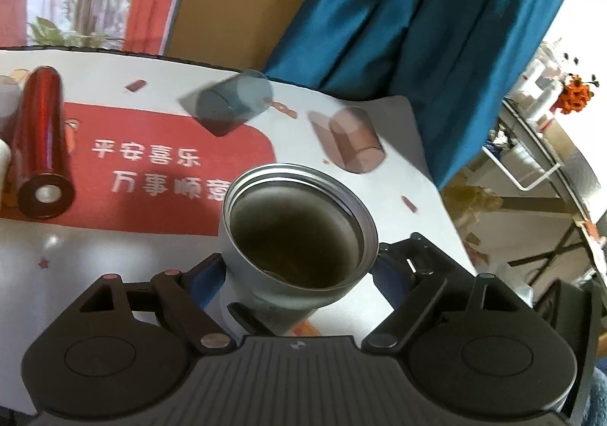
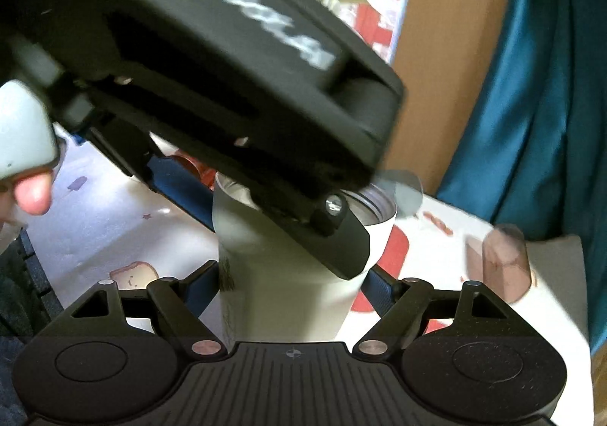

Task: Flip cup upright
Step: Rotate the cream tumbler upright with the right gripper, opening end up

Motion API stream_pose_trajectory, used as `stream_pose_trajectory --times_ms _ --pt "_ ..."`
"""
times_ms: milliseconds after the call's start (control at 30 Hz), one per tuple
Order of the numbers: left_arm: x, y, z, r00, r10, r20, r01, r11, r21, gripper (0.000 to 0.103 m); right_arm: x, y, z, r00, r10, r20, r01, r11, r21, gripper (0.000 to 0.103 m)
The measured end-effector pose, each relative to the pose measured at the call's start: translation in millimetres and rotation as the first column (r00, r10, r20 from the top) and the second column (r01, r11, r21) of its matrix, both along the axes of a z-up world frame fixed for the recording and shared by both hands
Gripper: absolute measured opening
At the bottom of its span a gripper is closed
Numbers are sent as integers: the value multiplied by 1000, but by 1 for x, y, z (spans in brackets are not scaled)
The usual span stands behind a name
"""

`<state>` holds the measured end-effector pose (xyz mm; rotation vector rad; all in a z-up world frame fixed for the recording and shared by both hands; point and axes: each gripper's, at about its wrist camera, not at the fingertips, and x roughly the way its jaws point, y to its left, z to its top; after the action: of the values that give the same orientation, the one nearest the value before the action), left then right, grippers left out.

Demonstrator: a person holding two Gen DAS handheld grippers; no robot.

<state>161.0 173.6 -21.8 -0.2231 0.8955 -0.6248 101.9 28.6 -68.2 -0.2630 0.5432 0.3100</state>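
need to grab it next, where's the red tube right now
In the left wrist view the red tube lies on its side at the table's far left, left of the red banner with white writing.

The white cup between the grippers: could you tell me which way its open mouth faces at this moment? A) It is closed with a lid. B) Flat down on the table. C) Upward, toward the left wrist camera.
C: in the left wrist view the white cup shows its open rim and dark inside, with the left gripper closed on its body.
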Motion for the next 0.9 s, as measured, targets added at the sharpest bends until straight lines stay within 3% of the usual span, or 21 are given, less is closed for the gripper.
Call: stream_pose_trajectory --times_ms 233,400,600,733,900 --pt "13 14 -1 996 94 7 -94 995 9 85 11 14 -12 992 76 105 -74 997 -27 76" --pt "16 13 -1 995 100 30 -101 995 19 86 17 13 -18 990 85 112 -83 996 -15 77" --pt "12 8 -1 995 73 65 -75 996 43 86 19 9 -13 995 91 47 -90 996 -17 82" --pt "10 12 -2 997 68 47 -69 997 26 86 12 9 -13 995 99 12 -98 995 -10 83" --pt "5 12 0 995 59 79 -63 997 48 86 9 3 -16 998 52 -48 -51 999 20 89"
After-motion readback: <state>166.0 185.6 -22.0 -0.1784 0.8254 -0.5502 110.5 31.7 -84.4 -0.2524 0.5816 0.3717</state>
